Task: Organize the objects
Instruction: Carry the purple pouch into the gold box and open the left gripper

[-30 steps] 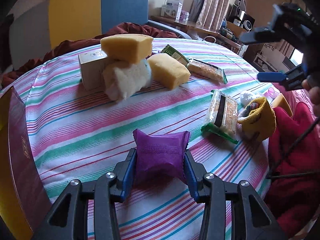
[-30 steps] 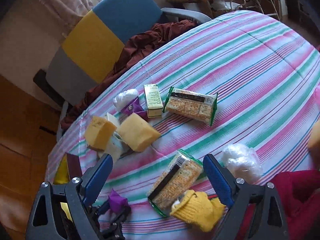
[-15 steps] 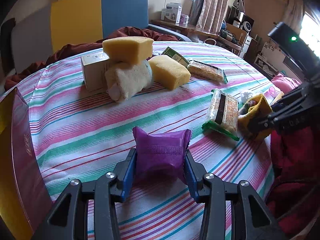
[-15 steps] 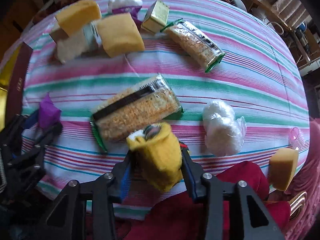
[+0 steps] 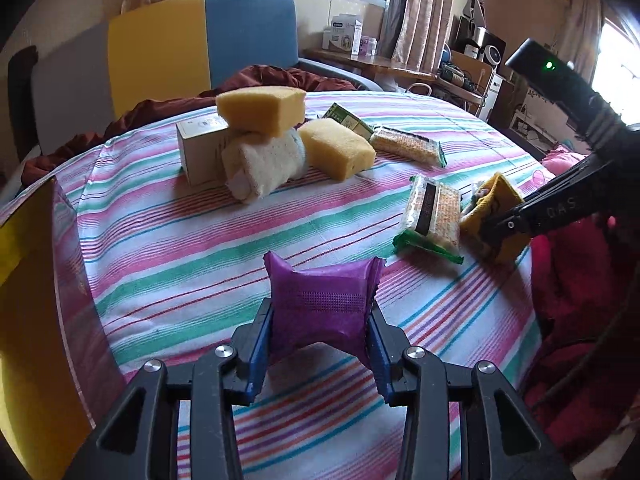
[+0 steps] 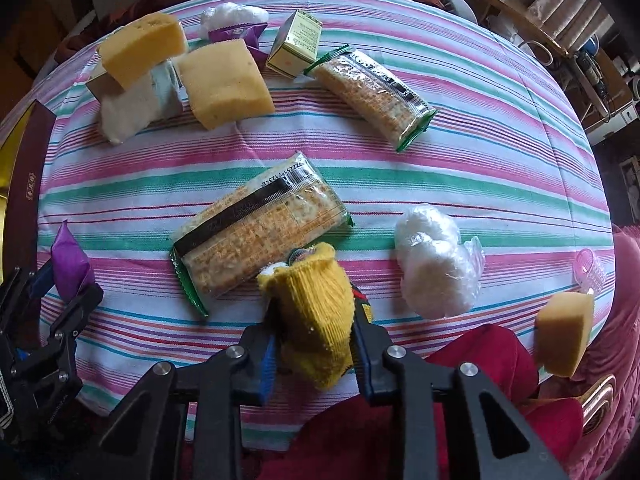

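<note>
At the far left edge of the striped tablecloth (image 6: 480, 128), a maroon and yellow box (image 5: 36, 320) stands upright. Just right of it, the left gripper (image 5: 320, 332) has its jaws clamped on a purple packet (image 5: 320, 304), held above the cloth near the front edge; the right wrist view shows the same packet (image 6: 70, 260) pinched at the left margin.

Farther back, a white carton (image 5: 198, 148) stands upright with a rolled white cloth (image 5: 264, 168) touching its front. One yellow sponge (image 5: 260, 108) rests on top of both. A second yellow sponge (image 5: 336, 148) lies just beside the cloth, to its right. Behind it sit a small green box (image 6: 295, 42) and a purple-and-white packet (image 6: 234, 26).

At centre, one cracker pack (image 6: 260, 232) lies flat with its barcode up. A second cracker pack (image 6: 372, 92) lies farther back, well apart from the first.

Right of the near cracker pack, the right gripper (image 6: 314, 344) has its jaws clamped on a yellow knitted sock (image 6: 316, 312), at the front edge and touching the pack's corner. A white plastic-wrapped bundle (image 6: 436, 268) lies near it on the cloth. A small pink clear cup (image 6: 588, 272) sits by the right edge. A third yellow sponge (image 6: 564, 332) rests on the red fabric (image 6: 492, 352) off the cloth's edge.
</note>
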